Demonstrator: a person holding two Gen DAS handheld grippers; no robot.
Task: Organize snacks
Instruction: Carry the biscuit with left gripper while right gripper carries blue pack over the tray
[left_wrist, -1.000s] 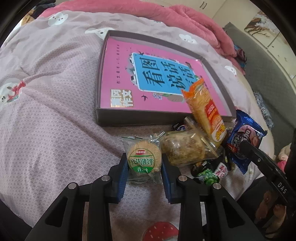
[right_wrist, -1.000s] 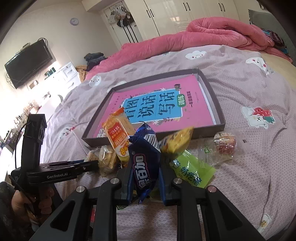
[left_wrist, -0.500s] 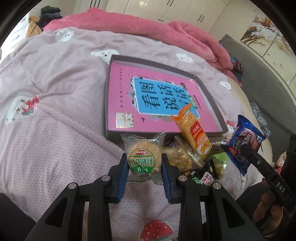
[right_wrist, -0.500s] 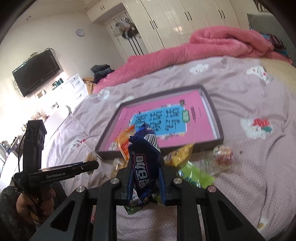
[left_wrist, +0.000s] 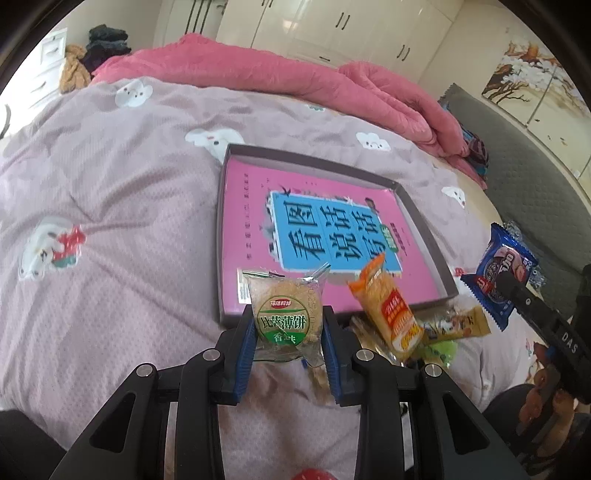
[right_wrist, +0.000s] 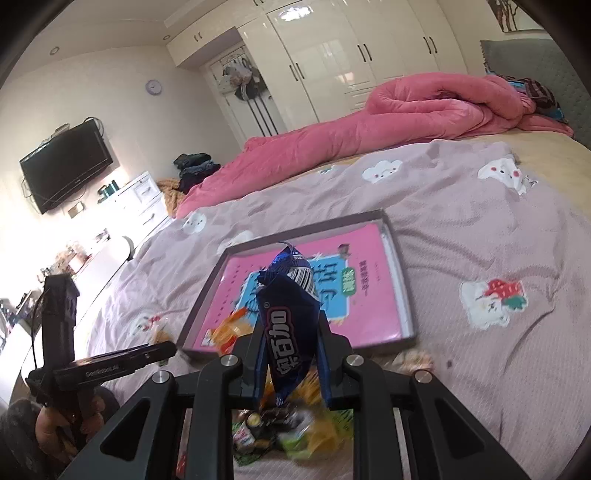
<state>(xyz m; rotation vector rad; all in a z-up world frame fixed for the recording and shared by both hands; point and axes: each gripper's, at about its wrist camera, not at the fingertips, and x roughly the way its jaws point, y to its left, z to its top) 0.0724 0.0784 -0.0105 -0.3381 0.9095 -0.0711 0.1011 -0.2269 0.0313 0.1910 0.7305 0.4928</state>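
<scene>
Two snacks are up off the bed at once: my left gripper (left_wrist: 288, 347) has its fingers pinching the round biscuit pack (left_wrist: 285, 316) by its lower half, and my right gripper (right_wrist: 290, 360) has its fingers clamped on the blue wafer packet (right_wrist: 290, 325), which stands upright between them. Both hang in front of the grey box (left_wrist: 424, 229) lined with a pink book (left_wrist: 255, 229); I judge the box to be where they should go. The biscuit looks light but brittle inside thin, slick film, so I would keep the squeeze gentle and hold it across the disc rather than by the loose seal. The blue packet is crinkly foil, soft and likely to twist, so its middle is the safest hold. The remaining pile lies on the bed (left_wrist: 110, 206) just beside the box's near wall: an orange cracker pack (left_wrist: 388, 314), a yellow wrapper (left_wrist: 458, 326) and something green. In the right wrist view that pile is blurred and partly behind the fingers, so I cannot count it.
</scene>
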